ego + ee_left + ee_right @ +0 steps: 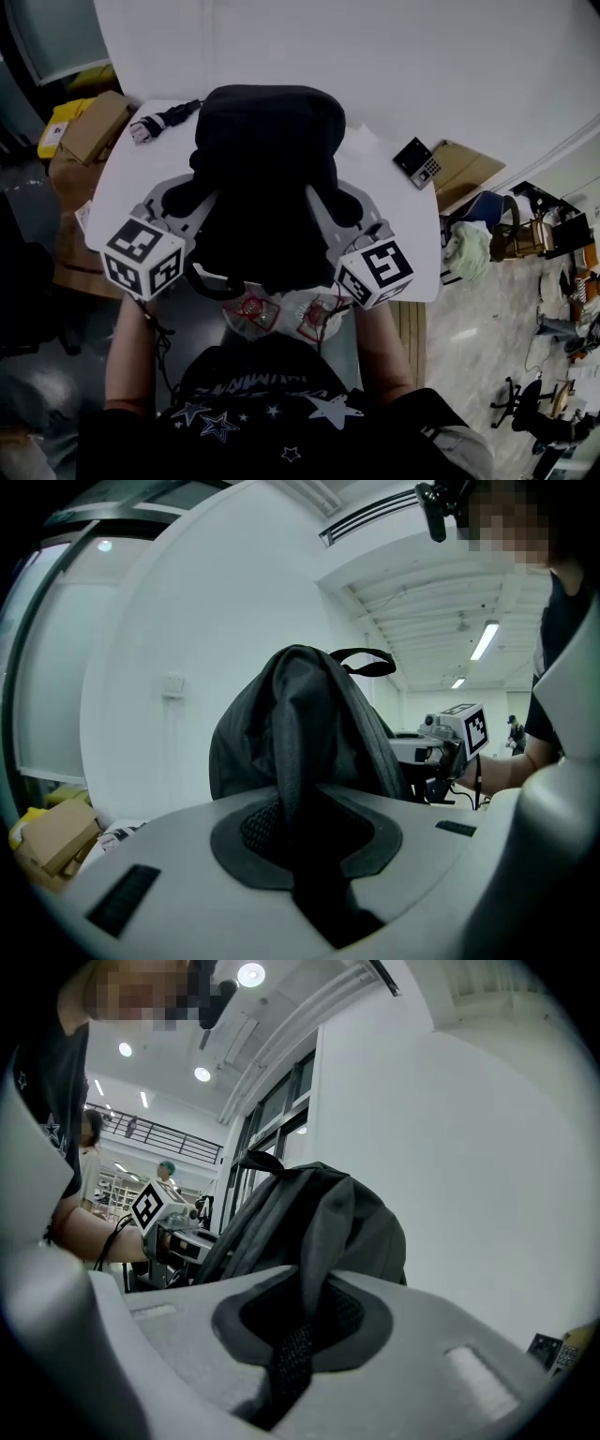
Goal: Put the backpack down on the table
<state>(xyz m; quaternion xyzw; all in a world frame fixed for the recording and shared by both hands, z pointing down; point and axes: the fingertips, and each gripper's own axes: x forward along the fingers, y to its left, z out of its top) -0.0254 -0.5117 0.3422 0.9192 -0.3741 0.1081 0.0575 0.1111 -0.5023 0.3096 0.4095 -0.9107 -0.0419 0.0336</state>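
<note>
A black backpack [267, 178] hangs between my two grippers over the white table [394, 216]. My left gripper [187, 199] is shut on a fold of the backpack's left side [298, 761], and the dark fabric runs down between its jaws. My right gripper [349, 214] is shut on a webbing strap [292, 1354] on the right side. In the left gripper view the top carry handle [364, 660] shows above the bag. The bag's underside is hidden, so I cannot tell whether it touches the table.
On the table's far left lies a black corded plug [161, 120]. A small black keypad device [418, 162] and a brown flat board [466, 172] lie at the right edge. Cardboard boxes [89, 136] stand left of the table. Chairs and clutter fill the floor at right.
</note>
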